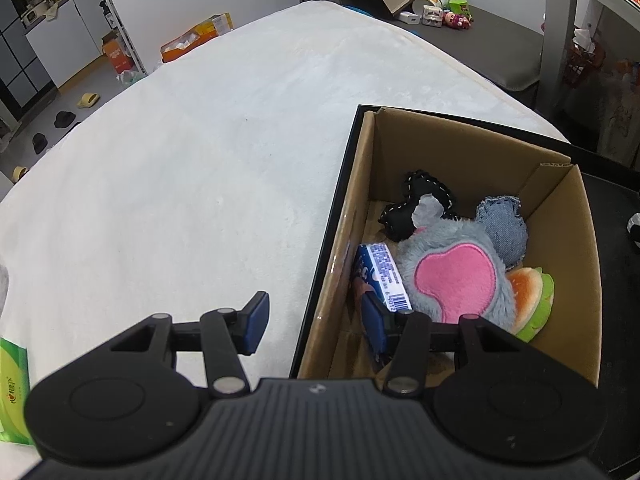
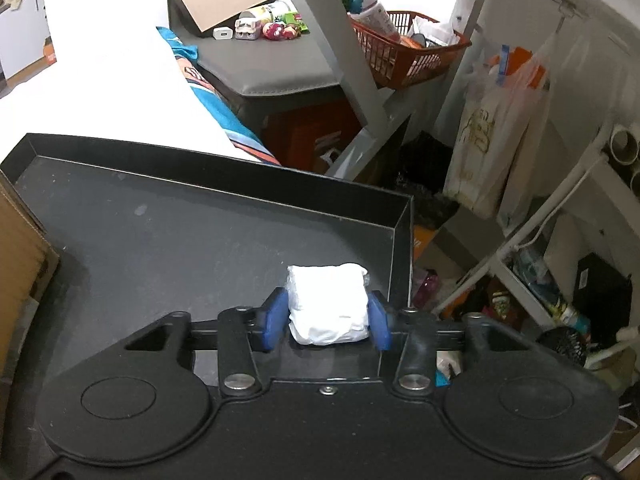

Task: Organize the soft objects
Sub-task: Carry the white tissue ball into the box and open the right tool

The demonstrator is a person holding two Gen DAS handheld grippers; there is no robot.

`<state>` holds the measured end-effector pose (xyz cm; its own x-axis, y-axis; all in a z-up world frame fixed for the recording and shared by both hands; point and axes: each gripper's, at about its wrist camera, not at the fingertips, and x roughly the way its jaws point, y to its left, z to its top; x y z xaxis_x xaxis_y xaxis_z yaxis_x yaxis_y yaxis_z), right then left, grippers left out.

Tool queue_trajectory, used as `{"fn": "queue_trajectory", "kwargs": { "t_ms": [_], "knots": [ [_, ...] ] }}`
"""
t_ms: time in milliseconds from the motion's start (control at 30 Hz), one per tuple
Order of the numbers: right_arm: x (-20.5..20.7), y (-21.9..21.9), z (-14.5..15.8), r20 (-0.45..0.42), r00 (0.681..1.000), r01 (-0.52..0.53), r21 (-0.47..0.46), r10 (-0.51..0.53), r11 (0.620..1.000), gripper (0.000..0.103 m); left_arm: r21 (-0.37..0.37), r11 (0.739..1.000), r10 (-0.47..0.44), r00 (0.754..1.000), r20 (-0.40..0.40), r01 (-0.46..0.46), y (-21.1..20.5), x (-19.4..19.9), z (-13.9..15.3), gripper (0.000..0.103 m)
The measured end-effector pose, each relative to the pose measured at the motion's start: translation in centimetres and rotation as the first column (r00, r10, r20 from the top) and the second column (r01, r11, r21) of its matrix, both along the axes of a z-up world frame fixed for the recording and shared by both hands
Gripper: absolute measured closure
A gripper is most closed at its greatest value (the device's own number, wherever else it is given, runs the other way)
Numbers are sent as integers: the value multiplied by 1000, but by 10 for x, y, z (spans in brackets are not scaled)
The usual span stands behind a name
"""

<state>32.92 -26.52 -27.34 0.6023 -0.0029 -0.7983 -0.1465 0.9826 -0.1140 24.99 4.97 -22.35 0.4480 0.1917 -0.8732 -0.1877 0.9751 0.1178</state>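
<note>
In the left wrist view a cardboard box (image 1: 560, 240) with a black outside stands on a white blanket (image 1: 200, 160). It holds a grey plush with a pink ear (image 1: 456, 280), a black stitched soft toy (image 1: 416, 204), a denim piece (image 1: 504, 228), a plush burger (image 1: 536, 300) and a blue tissue pack (image 1: 384, 276). My left gripper (image 1: 316, 324) is open and empty, straddling the box's left wall. In the right wrist view my right gripper (image 2: 326, 322) is shut on a white tissue pack (image 2: 328, 304) above the black box lid (image 2: 160, 232).
A green packet (image 1: 14, 384) lies at the blanket's left edge. Beyond the lid stand a grey bench with small toys (image 2: 264, 30), an orange basket (image 2: 408, 52), hanging plastic bags (image 2: 496, 128) and cluttered shelves (image 2: 560, 280).
</note>
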Motion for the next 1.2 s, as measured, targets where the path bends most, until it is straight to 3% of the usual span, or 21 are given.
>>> {"fn": "queue_trajectory", "kwargs": {
  "t_ms": [233, 367, 900, 1200],
  "knots": [
    [-17, -2, 19, 26, 999, 28, 26, -29, 999, 62, -12, 1000, -7, 1000, 10, 8, 1, -5, 4, 54],
    [-27, -3, 37, 25, 998, 62, 89, -65, 994, 62, -24, 1000, -14, 1000, 19, 15, 2, -9, 8, 54],
    [-62, 31, 85, 77, 997, 17, 115, -26, 993, 61, -101, 993, -64, 998, 27, 66, 11, -27, 16, 54],
    [-79, 68, 108, 59, 998, -22, 187, 11, 982, 61, -142, 988, -60, 998, 26, 63, 27, -34, 16, 54]
  ]
}}
